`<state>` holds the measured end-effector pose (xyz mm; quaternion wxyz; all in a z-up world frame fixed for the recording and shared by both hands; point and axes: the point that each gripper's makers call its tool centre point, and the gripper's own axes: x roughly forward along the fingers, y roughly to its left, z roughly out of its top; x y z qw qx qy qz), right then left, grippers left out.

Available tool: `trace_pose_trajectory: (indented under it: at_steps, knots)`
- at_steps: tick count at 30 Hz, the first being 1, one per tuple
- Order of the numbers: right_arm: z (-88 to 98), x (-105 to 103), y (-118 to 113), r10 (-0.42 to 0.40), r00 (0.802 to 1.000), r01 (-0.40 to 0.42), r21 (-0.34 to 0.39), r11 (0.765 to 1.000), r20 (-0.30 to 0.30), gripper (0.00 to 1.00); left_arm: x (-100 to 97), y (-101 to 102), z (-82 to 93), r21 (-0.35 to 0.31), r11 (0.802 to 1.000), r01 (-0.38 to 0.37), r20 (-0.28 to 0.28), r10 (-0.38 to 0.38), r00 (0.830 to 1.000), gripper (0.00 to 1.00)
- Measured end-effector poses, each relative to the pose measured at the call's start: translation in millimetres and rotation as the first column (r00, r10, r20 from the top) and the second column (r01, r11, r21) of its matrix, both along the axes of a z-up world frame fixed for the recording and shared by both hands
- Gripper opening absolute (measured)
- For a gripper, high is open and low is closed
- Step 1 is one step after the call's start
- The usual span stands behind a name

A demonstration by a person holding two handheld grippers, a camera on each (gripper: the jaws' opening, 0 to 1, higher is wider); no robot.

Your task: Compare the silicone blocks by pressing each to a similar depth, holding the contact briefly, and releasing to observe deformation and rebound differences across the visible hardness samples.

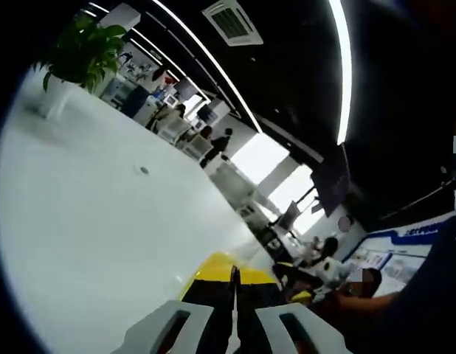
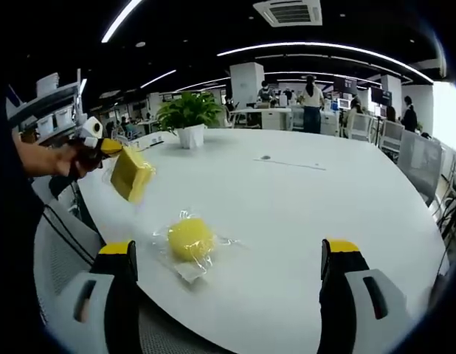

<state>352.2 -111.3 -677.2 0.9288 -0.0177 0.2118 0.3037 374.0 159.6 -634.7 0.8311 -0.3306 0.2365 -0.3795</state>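
So your square yellow silicone block [image 2: 131, 174] is up off the counter, clamped in your left gripper [image 2: 102, 145] out at the left side of the right gripper view, hanging tilted above the counter's near edge. In the left gripper view the left gripper's jaws are closed together on that same yellow block [image 1: 226, 267], which shows just beyond the tips.

The second sample, a round yellow silicone block in a clear plastic wrapper [image 2: 190, 239], lies flat on the white oval counter [image 2: 302, 214], a little below and to the right of the held one and well apart from it. It sits ahead of your right gripper [image 2: 232, 258], nearer the left jaw than the right. That gripper is spread wide with nothing between its jaws, and it is not touching the round sample.

As for progress, no press is under way on either block at this moment. The square one is being squeezed between the jaws, which may count as a hardness check, but I cannot tell how deep. The round one looks undeformed inside its wrapper, so you likely have its press, hold and release left to do, and the rebound comparison after that.

Farther back a green potted plant in a white pot [image 2: 188, 118] stands on the counter, with people at desks in the open office behind.
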Motion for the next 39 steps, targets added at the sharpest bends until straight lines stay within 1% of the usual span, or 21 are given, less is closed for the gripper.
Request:
trace_pose_trajectory:
  at_steps: [6,9,12,13,14,15,16,17,18,20,22,24,25,27,30,32,33,34,36,37,39]
  knots:
    - [-1.0,1,2,-0.001,1.0,0.001,0.016,1.0,-0.011,0.97,5.2,9,-25.3,-0.012,0.999,-0.029,-0.065,0.028,0.997,0.0]
    - [0.3,2,0,-0.003,1.0,0.003,0.017,1.0,-0.005,0.97,9.7,15,-39.4,-0.058,0.996,-0.069,-0.126,0.061,0.99,0.0]
    - [0.1,1,-3,-0.008,1.0,0.008,0.02,1.0,-0.01,0.97,12.3,21,-53.2,-0.056,0.995,-0.086,-0.152,0.077,0.985,0.0]
    - [-0.5,1,-4,-0.01,1.0,0.01,0.02,1.0,-0.012,0.97,12.8,23,-59.6,-0.036,0.995,-0.094,-0.161,0.087,0.983,0.0]
    - [-0.7,0,-5,-0.011,1.0,0.011,0.02,1.0,-0.014,0.97,14.3,25,-60.7,-0.034,0.994,-0.101,-0.159,0.094,0.983,0.0]
    - [-3.0,0,-7,-0.012,1.0,0.012,0.01,1.0,-0.017,0.97,14.1,28,-67.2,-0.013,0.995,-0.097,-0.179,0.093,0.98,0.0]
    - [-5.5,0,-9,-0.01,1.0,0.011,0.003,1.0,-0.024,0.97,16.0,32,-72.9,0.047,0.995,-0.093,-0.15,0.099,0.984,0.0]
    - [-8.3,-1,-11,-0.009,0.999,0.009,0.002,1.0,-0.034,0.97,16.2,33,-75.8,0.078,0.994,-0.08,-0.141,0.091,0.986,0.0]
    - [-10.1,-2,-12,-0.009,0.999,0.009,0.002,1.0,-0.04,0.97,16.7,35,-82.1,0.117,0.991,-0.07,-0.156,0.088,0.984,0.0]
    - [-11.6,-3,-14,-0.011,0.999,0.011,0.002,1.0,-0.048,0.97,16.6,34,-87.9,0.186,0.982,-0.046,-0.132,0.071,0.989,0.0]
    - [-13.2,-4,-15,-0.013,0.999,0.013,0.002,1.0,-0.053,0.97,20.6,37,-92.4,0.21,0.976,-0.05,-0.127,0.078,0.989,0.0]
    - [-13.3,-5,-15,-0.015,0.998,0.015,0.006,1.0,-0.057,0.97,24.9,42,-94.4,0.211,0.975,-0.075,-0.117,0.102,0.988,0.0]
    - [-13.3,-5,-14,-0.014,0.998,0.014,0.004,1.0,-0.057,0.97,28.0,45,-96.5,0.199,0.974,-0.104,-0.124,0.13,0.984,0.0]
    - [-15.1,-6,-14,-0.01,0.998,0.01,-0.01,1.0,-0.066,0.97,31.5,52,-105.3,0.223,0.966,-0.133,-0.131,0.165,0.978,0.0]
    - [-16.0,-7,-14,-0.001,0.998,-0.001,-0.024,1.0,-0.065,0.97,30.1,55,-115.2,0.268,0.954,-0.136,-0.139,0.178,0.974,0.0]
    - [-16.8,-8,-14,0.002,0.998,-0.004,-0.023,1.0,-0.065,0.97,29.7,57,-117.9,0.27,0.952,-0.146,-0.151,0.191,0.97,0.0]
    - [-18.4,-10,-15,0.005,0.997,-0.007,-0.023,1.0,-0.071,0.97,30.0,59,-121.6,0.282,0.947,-0.155,-0.152,0.204,0.967,0.0]
    - [-21.1,-11,-15,0.006,0.997,-0.008,-0.022,1.0,-0.076,0.97,30.0,65,-127.5,0.343,0.925,-0.161,-0.134,0.218,0.967,0.0]
    - [-23.6,-14,-16,0.009,0.996,-0.011,-0.021,1.0,-0.087,0.97,29.2,70,-133.6,0.41,0.899,-0.151,-0.108,0.213,0.971,0.0]
    - [-23.7,-15,-16,0.008,0.996,-0.01,-0.02,1.0,-0.088,0.97,29.8,68,-134.0,0.396,0.905,-0.155,-0.117,0.217,0.969,0.0]
    - [-24.1,-15,-15,0.007,0.996,-0.008,-0.014,1.0,-0.093,0.97,31.6,69,-135.7,0.388,0.907,-0.167,-0.115,0.227,0.967,0.0]
